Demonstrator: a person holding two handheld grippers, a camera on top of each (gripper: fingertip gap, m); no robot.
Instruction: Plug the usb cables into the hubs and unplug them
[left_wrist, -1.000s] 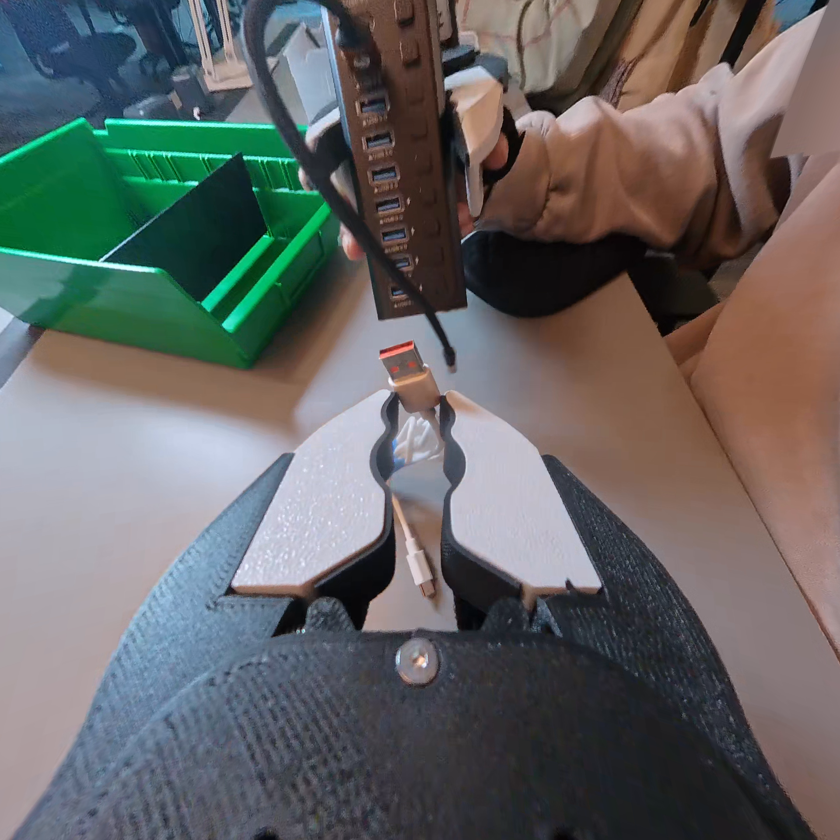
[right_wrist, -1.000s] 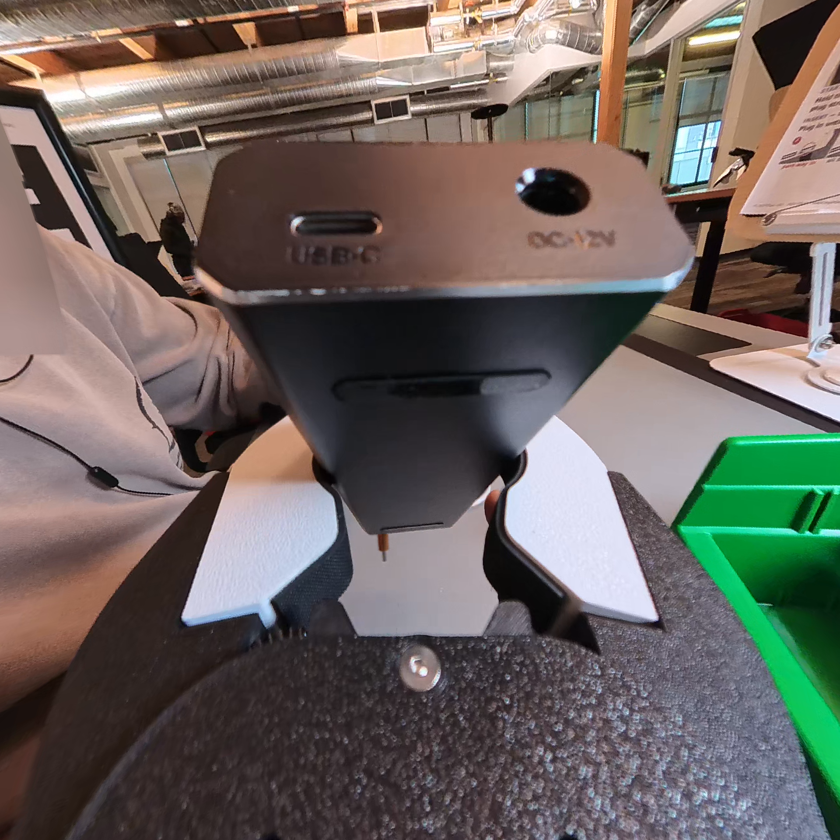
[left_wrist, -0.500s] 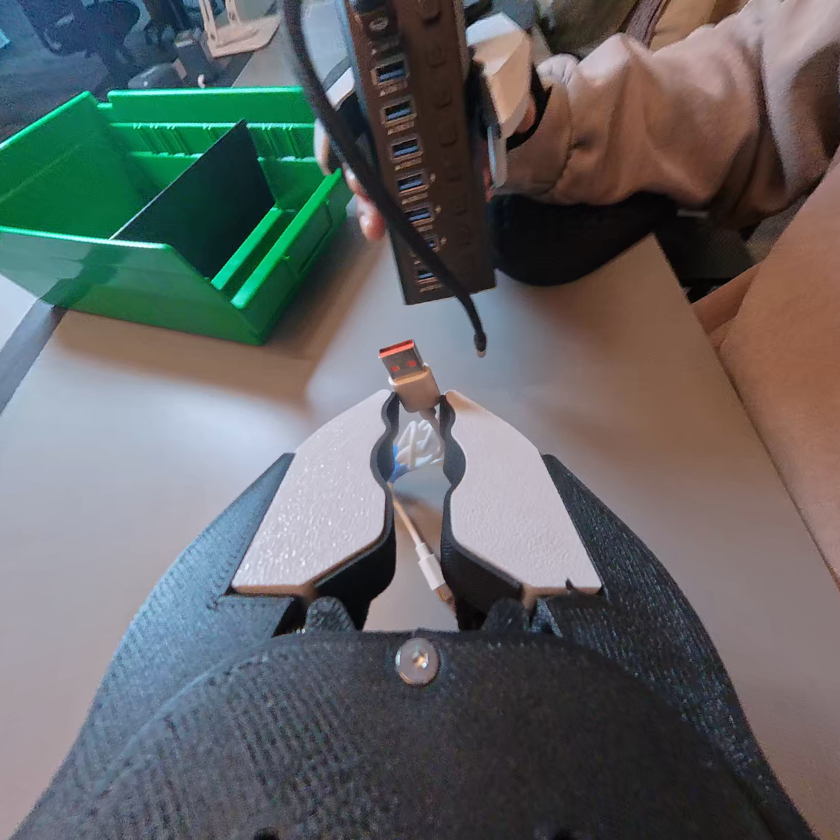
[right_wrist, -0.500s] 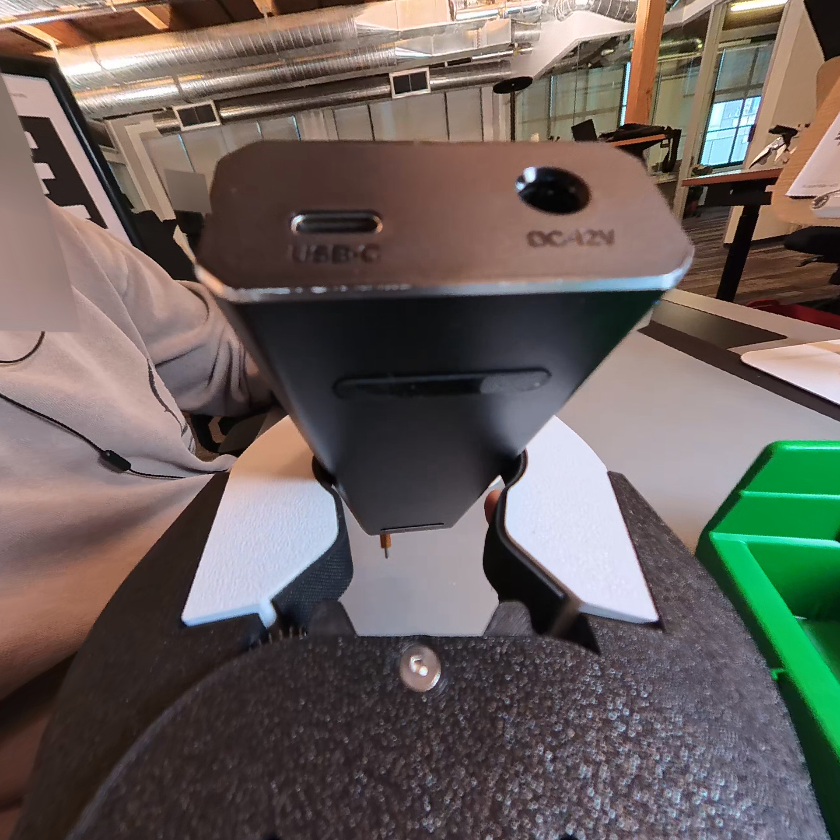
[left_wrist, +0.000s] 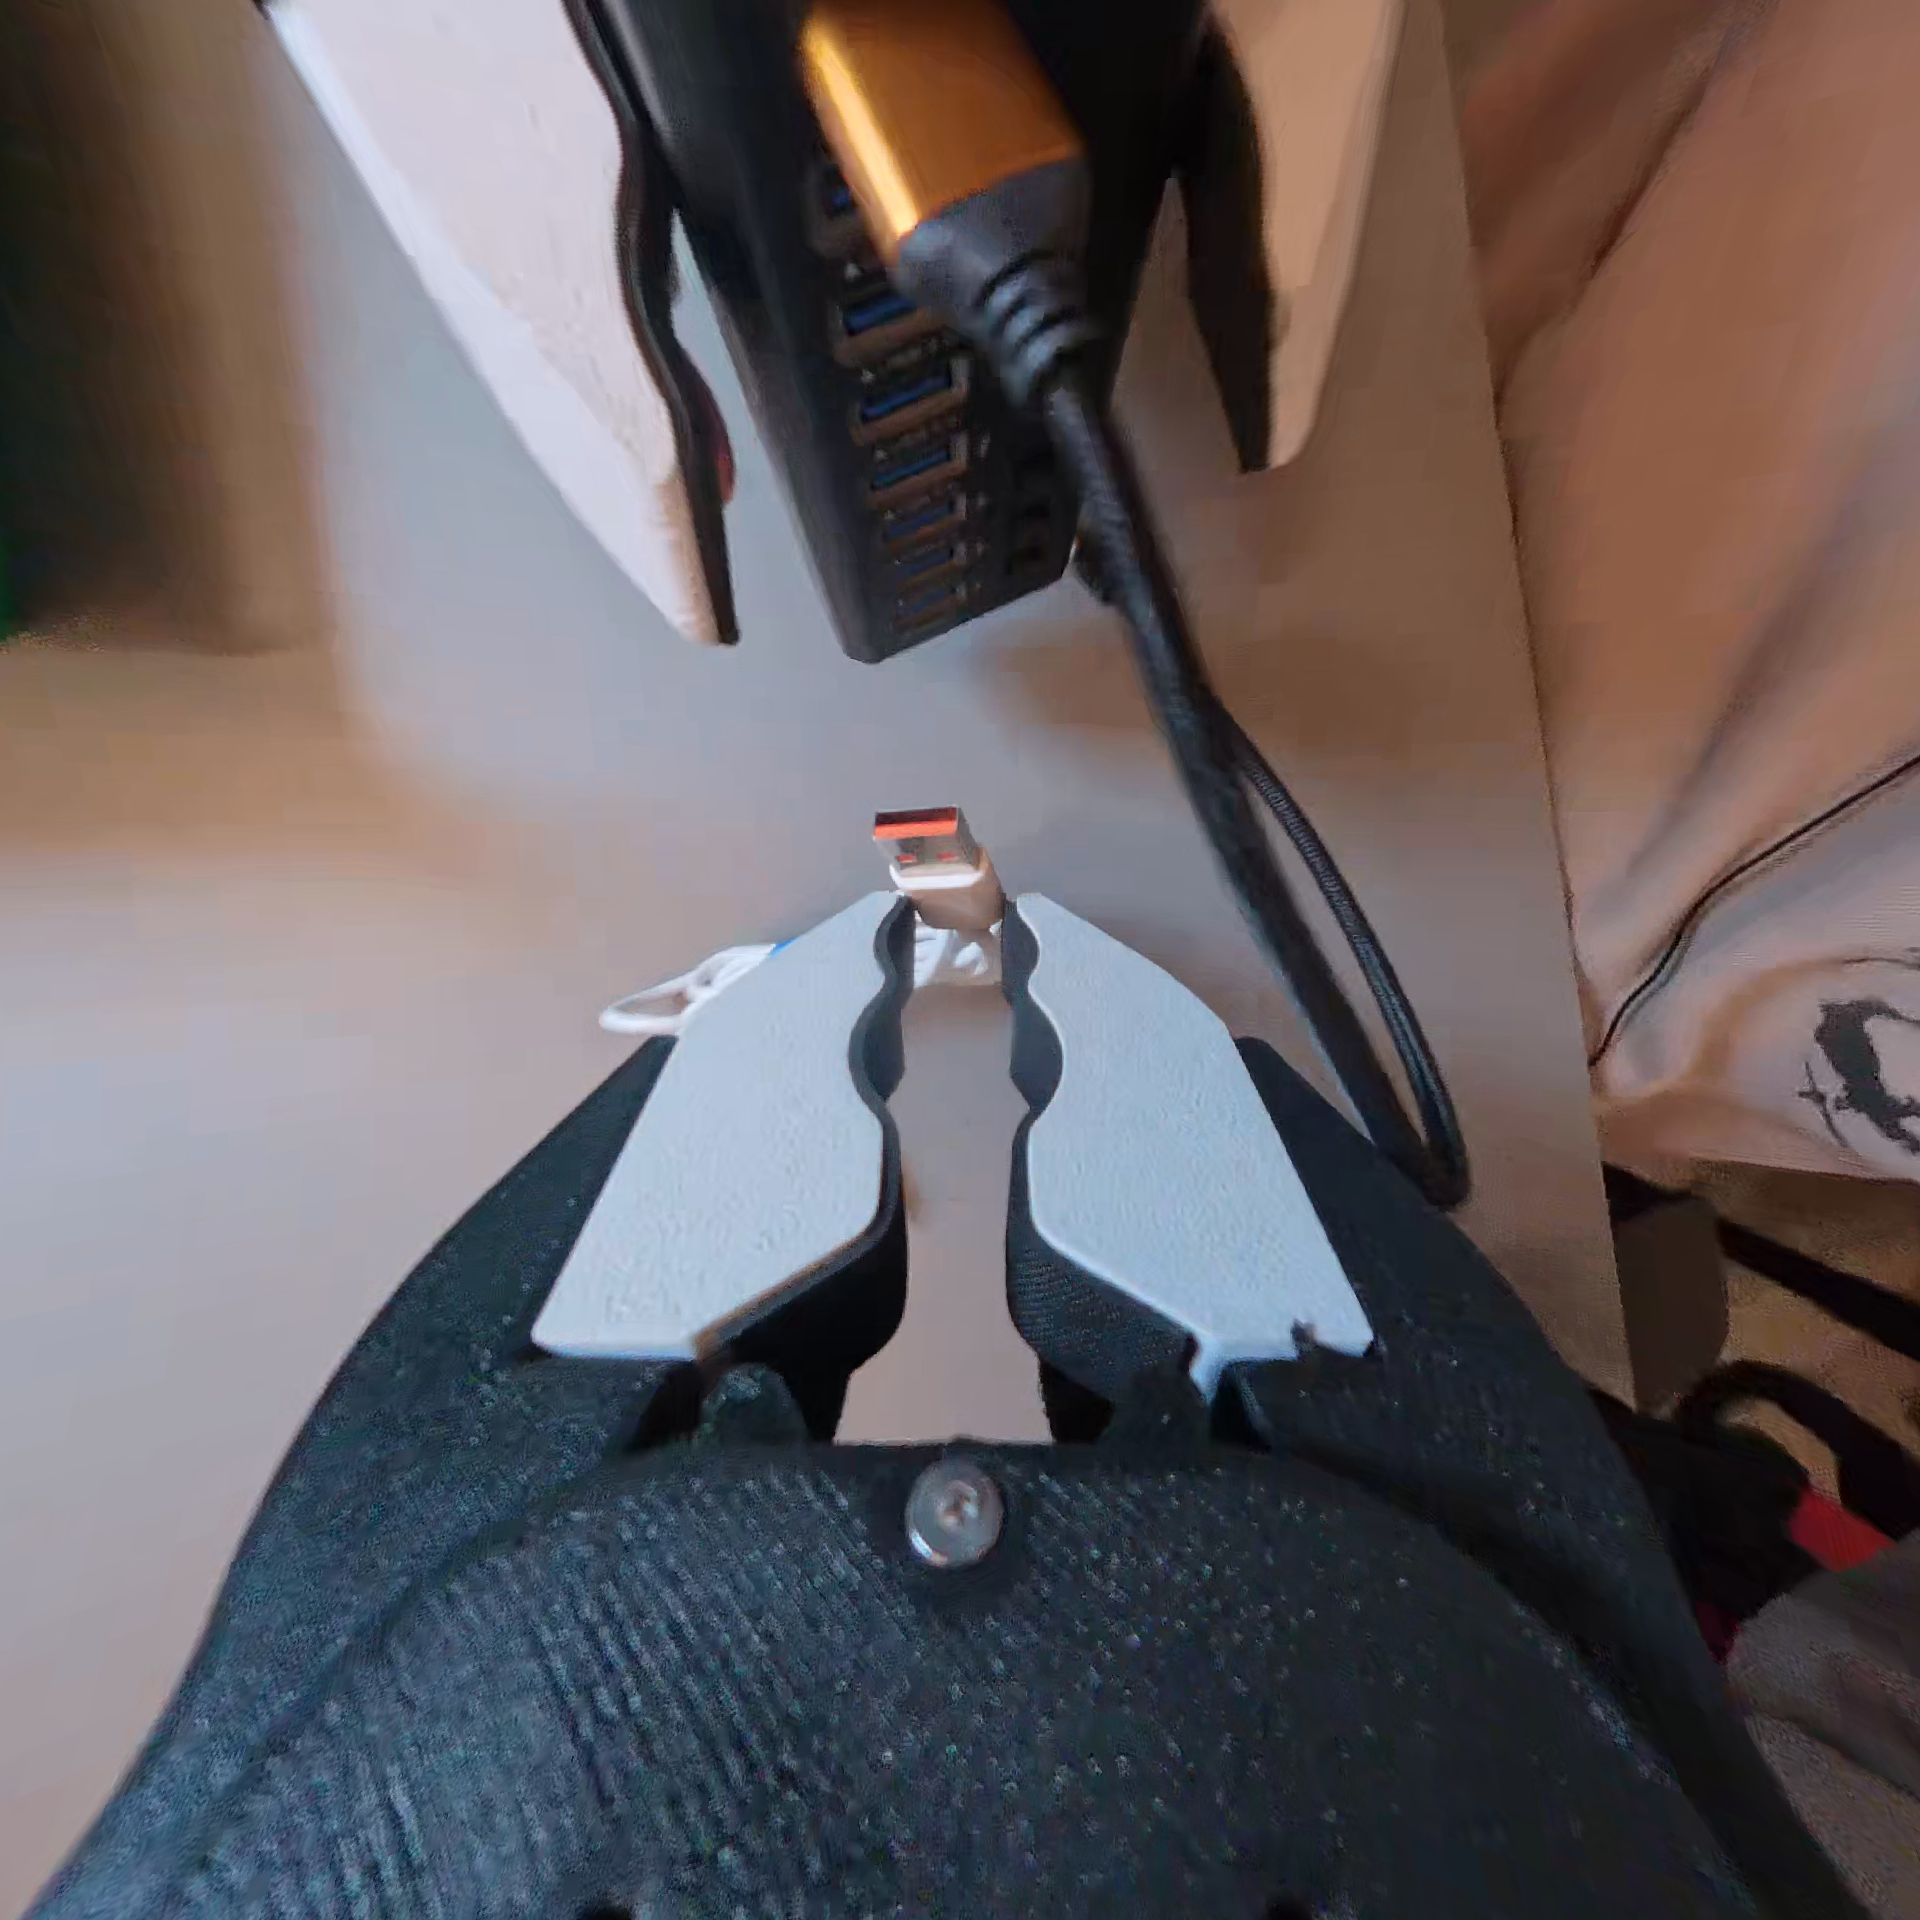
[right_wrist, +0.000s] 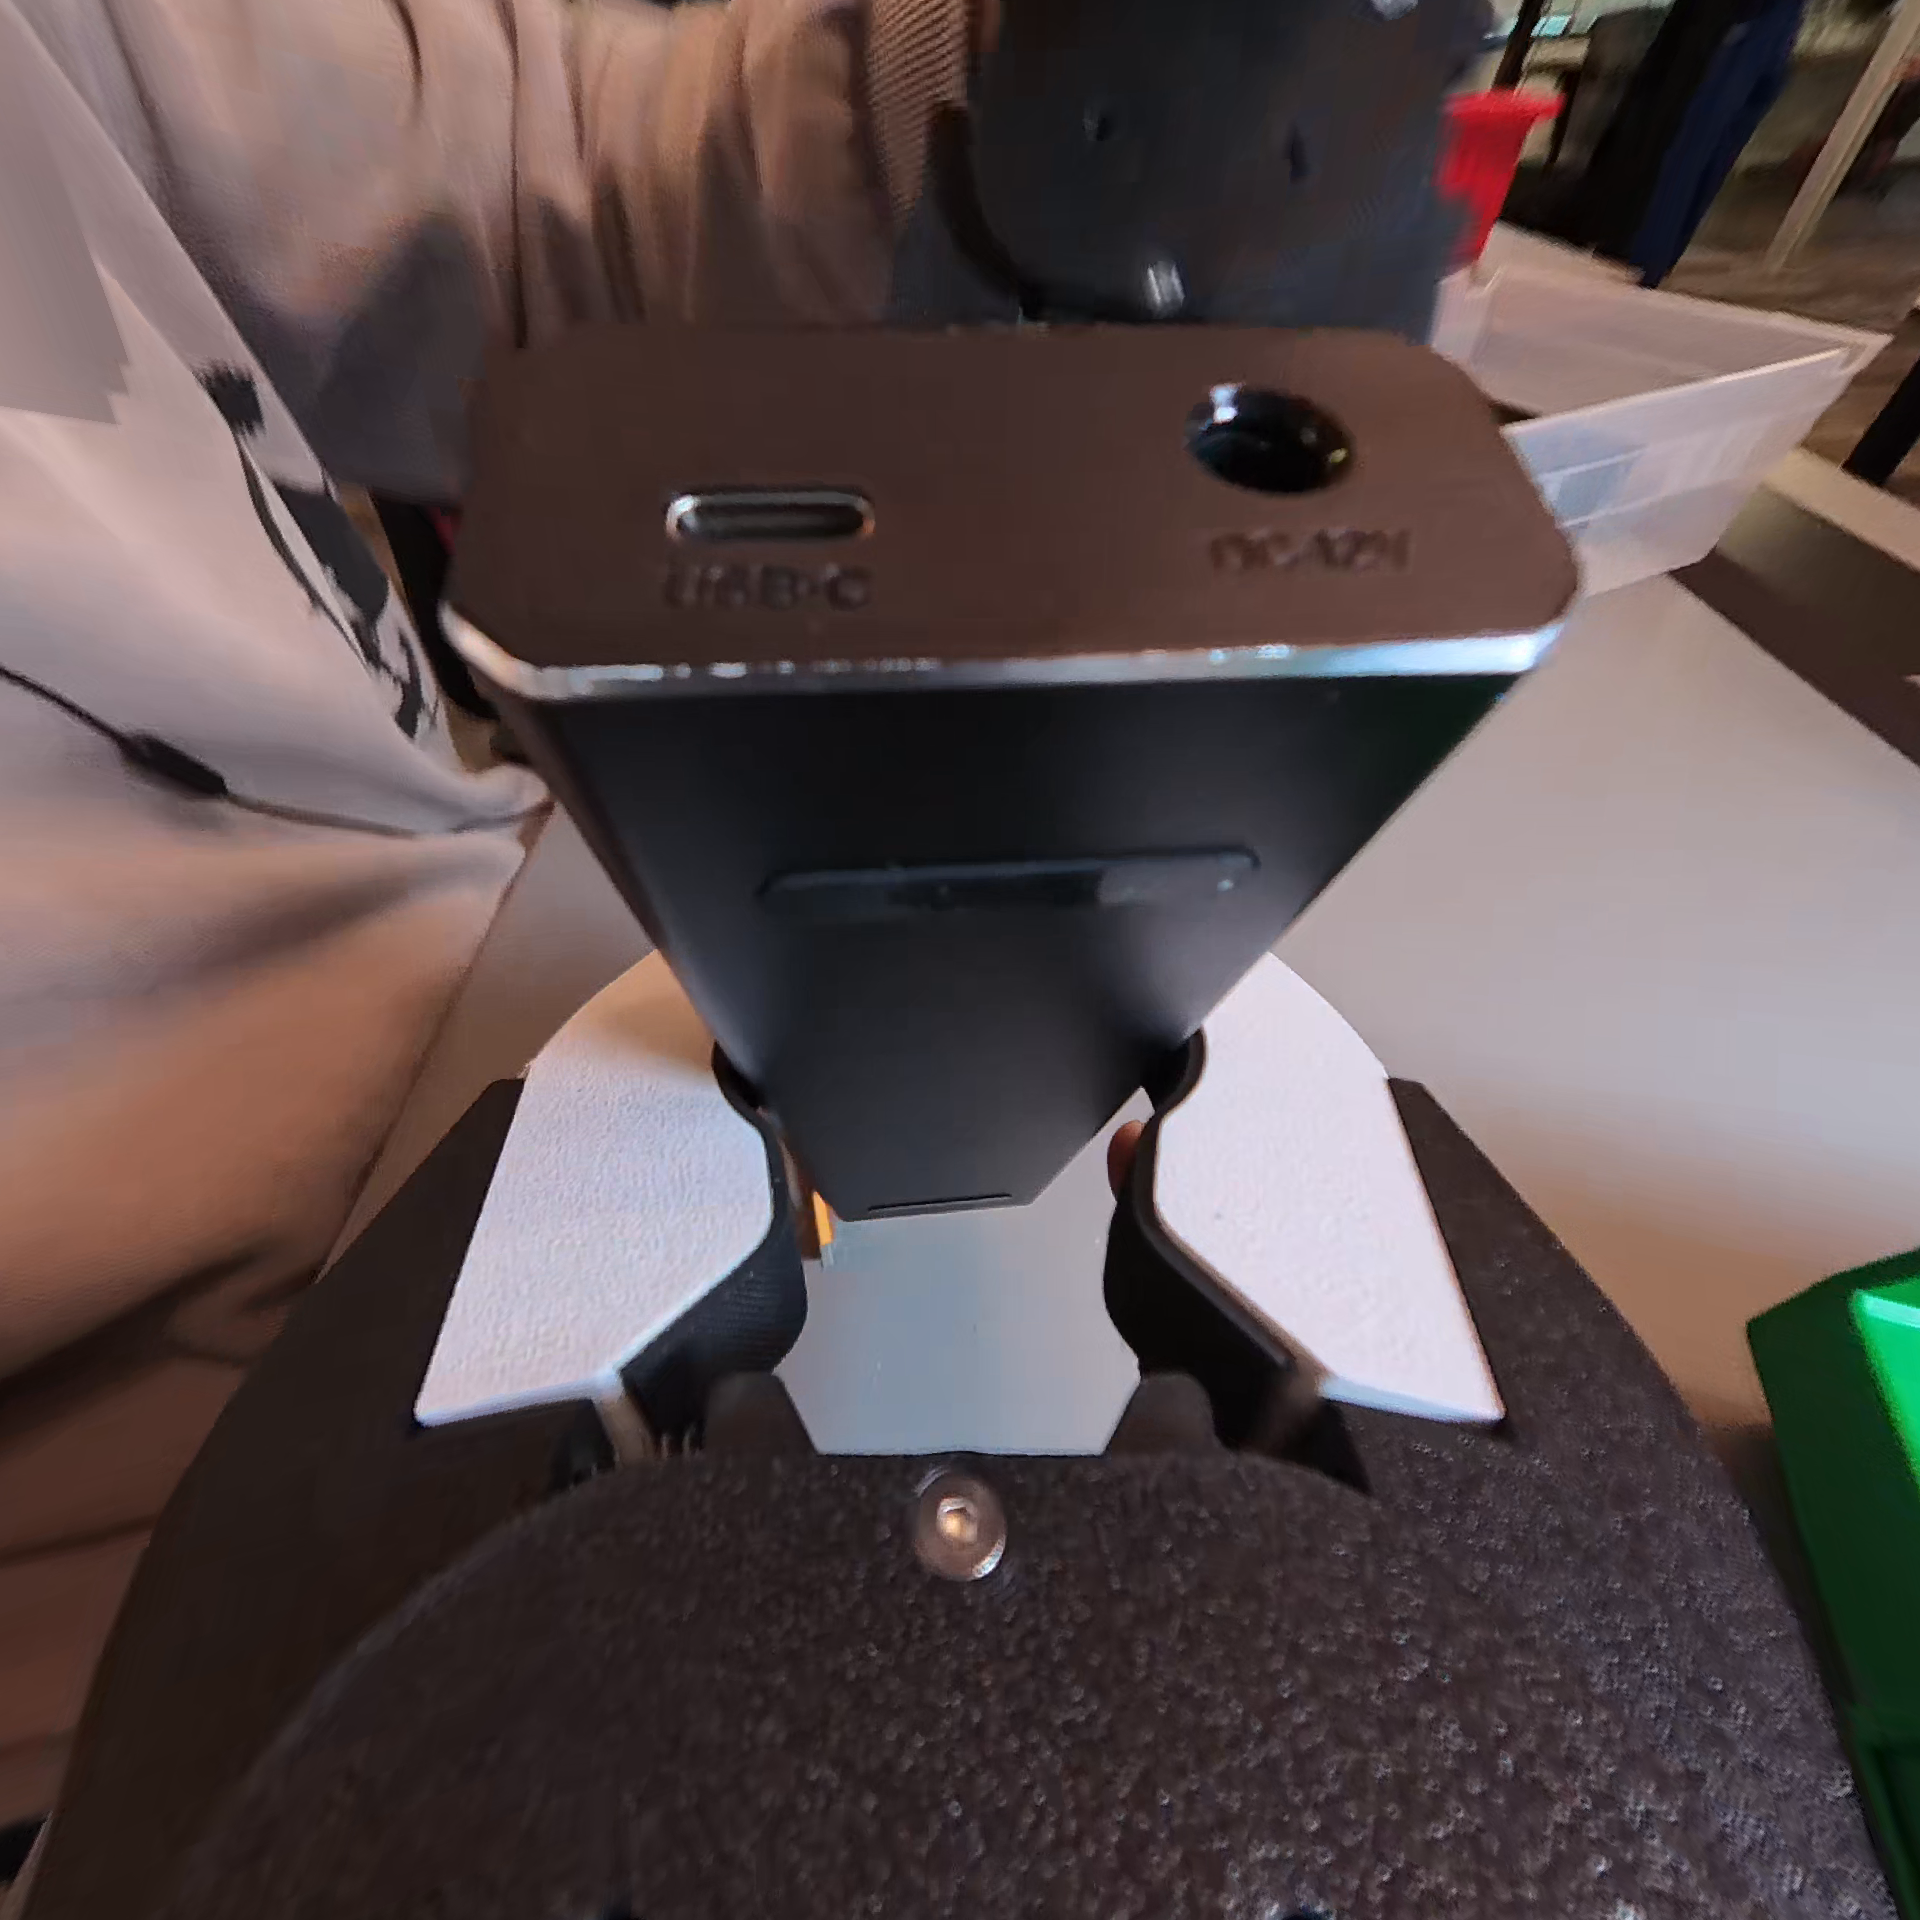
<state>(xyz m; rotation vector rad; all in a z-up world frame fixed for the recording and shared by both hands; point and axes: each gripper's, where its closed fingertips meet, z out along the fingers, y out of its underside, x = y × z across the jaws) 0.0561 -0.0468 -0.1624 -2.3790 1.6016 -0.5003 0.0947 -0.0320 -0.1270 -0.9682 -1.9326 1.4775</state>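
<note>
Left wrist view, left edge: blurred green bin (left_wrist: 8, 436), barely showing. Right gripper (left_wrist: 987, 540) is hanging in from above, its white finger (left_wrist: 499, 260) at left, clamping the long black multi-port USB hub (left_wrist: 914, 488). Row of blue ports is facing the camera. An orange-shelled plug with a black braided cable (left_wrist: 1226, 727) is sitting in an upper port, the cable looping down over the beige tabletop (left_wrist: 312, 935). Below the hub, apart from it, the left gripper (left_wrist: 951, 914) is pinching a white USB-A cable (left_wrist: 940, 878) just behind its red-tongued metal plug, jaws closed on it; slack is poking out left of the fingers.

Right wrist view: person's pale sleeve (right_wrist: 260, 935) at left; hub's end face (right_wrist: 997, 499) centre, tilted toward the camera, jaws tight on its sides; green bin corner (right_wrist: 1849, 1403) right.
</note>
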